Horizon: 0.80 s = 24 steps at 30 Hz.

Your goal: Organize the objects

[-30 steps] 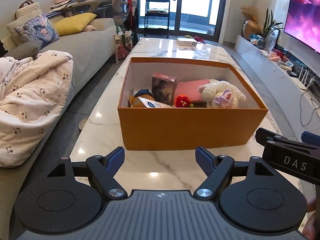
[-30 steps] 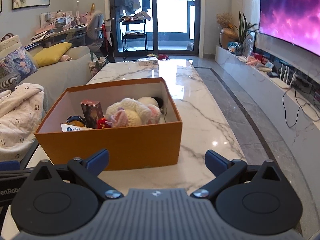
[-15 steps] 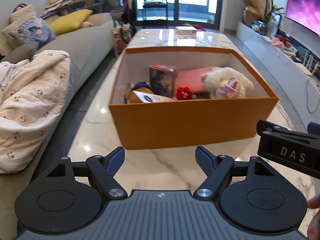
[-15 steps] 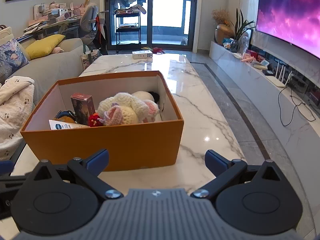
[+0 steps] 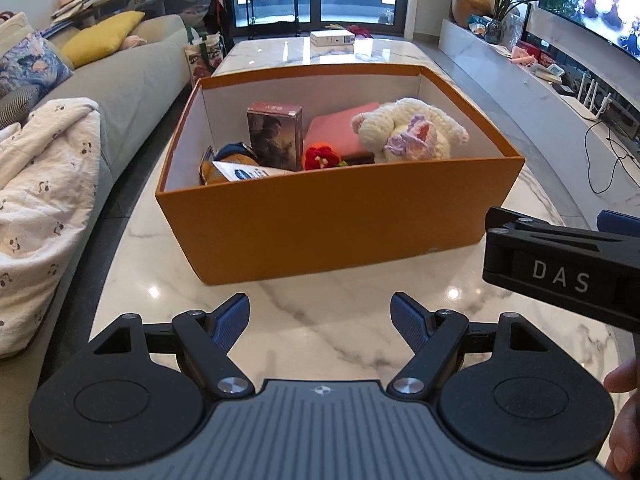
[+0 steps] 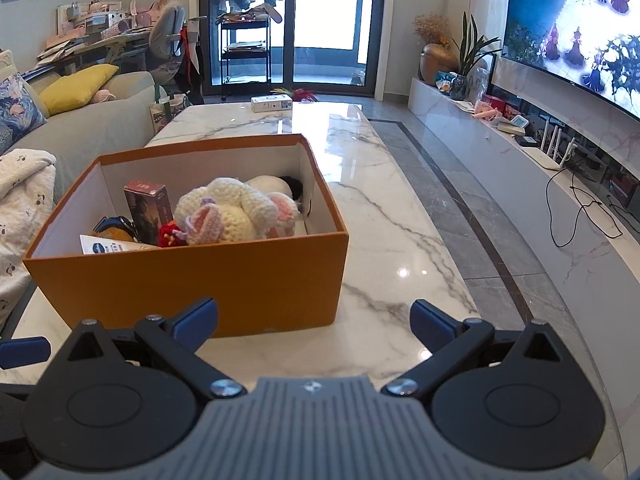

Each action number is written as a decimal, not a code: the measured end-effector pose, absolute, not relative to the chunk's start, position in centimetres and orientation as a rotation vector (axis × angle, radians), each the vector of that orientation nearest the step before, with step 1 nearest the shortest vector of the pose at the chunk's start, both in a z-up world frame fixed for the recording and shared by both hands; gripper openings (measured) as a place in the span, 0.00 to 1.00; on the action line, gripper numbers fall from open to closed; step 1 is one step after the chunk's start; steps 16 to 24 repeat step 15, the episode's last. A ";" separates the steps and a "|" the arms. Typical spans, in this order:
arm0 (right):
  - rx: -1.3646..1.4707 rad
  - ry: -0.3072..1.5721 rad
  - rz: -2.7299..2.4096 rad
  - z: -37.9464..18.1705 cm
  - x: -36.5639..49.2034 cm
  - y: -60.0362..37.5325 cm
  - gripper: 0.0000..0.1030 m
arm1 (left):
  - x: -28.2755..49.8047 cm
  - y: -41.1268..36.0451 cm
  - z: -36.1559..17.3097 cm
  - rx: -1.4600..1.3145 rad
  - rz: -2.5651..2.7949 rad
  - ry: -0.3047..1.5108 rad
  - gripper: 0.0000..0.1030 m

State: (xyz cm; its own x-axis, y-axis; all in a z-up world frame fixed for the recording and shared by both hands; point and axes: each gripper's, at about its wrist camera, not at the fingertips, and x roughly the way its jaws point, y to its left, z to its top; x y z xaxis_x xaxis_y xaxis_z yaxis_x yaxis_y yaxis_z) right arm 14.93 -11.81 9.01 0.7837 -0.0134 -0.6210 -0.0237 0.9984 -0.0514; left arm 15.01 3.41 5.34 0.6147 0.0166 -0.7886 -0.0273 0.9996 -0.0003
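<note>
An open orange box (image 5: 320, 220) stands on the marble table (image 5: 320, 340); it also shows in the right wrist view (image 6: 200, 272). Inside lie a cream crocheted plush (image 5: 412, 130), a pink book (image 5: 336, 128), a brown upright carton (image 5: 274, 136), a red knitted flower (image 5: 320, 157), a white tube (image 5: 244, 172) and an orange and blue item (image 5: 228, 160). My left gripper (image 5: 320, 312) is open and empty, in front of the box. My right gripper (image 6: 314, 320) is open and empty, at the box's near right corner.
A grey sofa (image 5: 132, 80) with a white blanket (image 5: 44, 184) runs along the left. A small white box (image 5: 332, 38) sits at the table's far end. A TV (image 6: 580, 32) and low console (image 6: 520, 160) line the right wall.
Both grippers have risen and come closer to the box, so more of its inside shows. Both stay open and empty.
</note>
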 end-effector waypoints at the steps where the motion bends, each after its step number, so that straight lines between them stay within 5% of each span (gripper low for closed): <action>1: -0.059 0.671 0.005 9.0 14.9 -11.8 0.99 | 15.1 3.4 5.3 -0.016 0.023 0.910 0.89; 24: -0.073 0.676 0.008 8.6 15.0 -11.4 0.99 | 15.1 3.7 5.7 -0.020 0.029 0.897 0.89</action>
